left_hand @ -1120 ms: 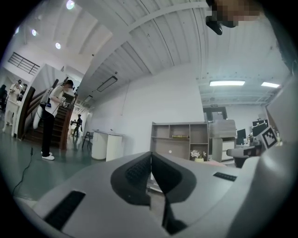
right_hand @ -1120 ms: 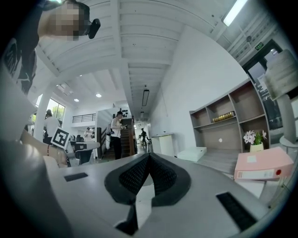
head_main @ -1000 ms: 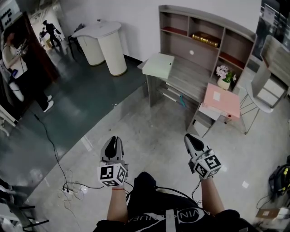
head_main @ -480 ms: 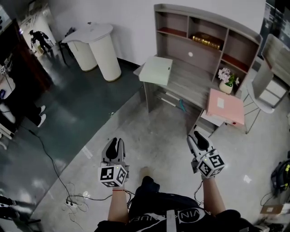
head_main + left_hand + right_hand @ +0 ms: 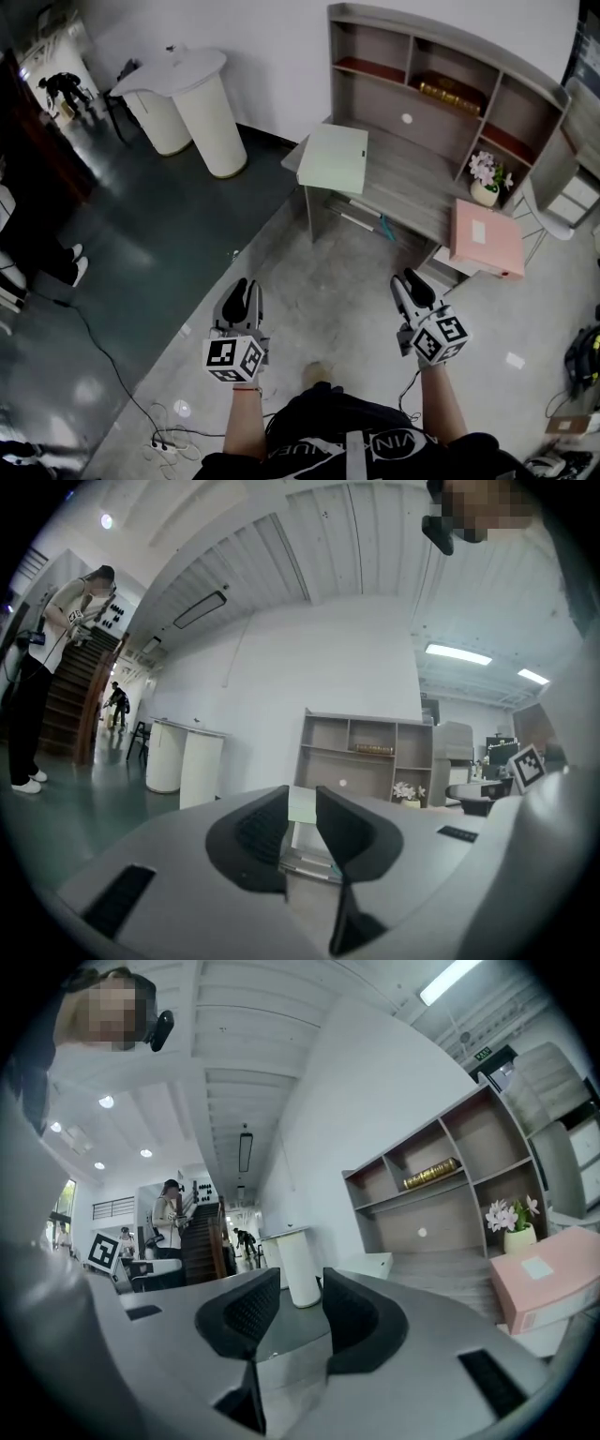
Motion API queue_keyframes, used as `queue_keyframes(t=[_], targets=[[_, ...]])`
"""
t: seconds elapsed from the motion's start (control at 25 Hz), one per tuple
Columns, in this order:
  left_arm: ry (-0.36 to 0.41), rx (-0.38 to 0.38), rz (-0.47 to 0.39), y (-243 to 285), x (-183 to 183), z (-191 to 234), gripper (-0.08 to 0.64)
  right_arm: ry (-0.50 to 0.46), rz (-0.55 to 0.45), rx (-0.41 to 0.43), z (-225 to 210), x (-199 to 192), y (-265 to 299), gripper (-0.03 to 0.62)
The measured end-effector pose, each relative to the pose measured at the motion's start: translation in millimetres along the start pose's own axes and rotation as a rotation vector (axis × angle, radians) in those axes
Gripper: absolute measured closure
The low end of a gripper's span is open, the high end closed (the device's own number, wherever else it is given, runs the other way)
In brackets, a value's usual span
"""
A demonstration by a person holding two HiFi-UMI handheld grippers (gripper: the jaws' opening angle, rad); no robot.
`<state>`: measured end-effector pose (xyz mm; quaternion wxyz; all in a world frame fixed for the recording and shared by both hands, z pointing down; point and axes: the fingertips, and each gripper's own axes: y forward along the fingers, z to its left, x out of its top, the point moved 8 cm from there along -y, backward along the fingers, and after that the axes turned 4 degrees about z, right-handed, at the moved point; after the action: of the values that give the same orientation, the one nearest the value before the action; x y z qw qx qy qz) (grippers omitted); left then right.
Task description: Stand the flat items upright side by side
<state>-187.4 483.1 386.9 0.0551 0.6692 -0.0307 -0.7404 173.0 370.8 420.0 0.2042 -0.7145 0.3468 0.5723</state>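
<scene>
The grey wooden bench with its open shelf unit is sitting nearer and larger in the head view than a second ago, as the person is stepping toward it over the pale concrete floor. Both grippers are travelling forward with them. The pale green flat box is lying flat on the bench's left corner. The pink flat box is lying flat at the bench's right end, well apart from the green one. Neither is standing upright.

The left gripper and the right gripper are pointing level toward the bench, well short of it. The left gripper's dark fingers have just been opening and are now standing slightly apart with nothing between them. The right gripper's fingers have also just been opening, to a wider gap, likewise with nothing held.

A small white vase of pale flowers is standing just behind the pink box.
</scene>
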Motion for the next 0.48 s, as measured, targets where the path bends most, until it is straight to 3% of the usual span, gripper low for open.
queue_keyframes(t=[0.48], targets=[[-0.061,-0.017,-0.007,54,3,82,0.482,-0.016,0.038,-0.025,16,5,90,0.449]])
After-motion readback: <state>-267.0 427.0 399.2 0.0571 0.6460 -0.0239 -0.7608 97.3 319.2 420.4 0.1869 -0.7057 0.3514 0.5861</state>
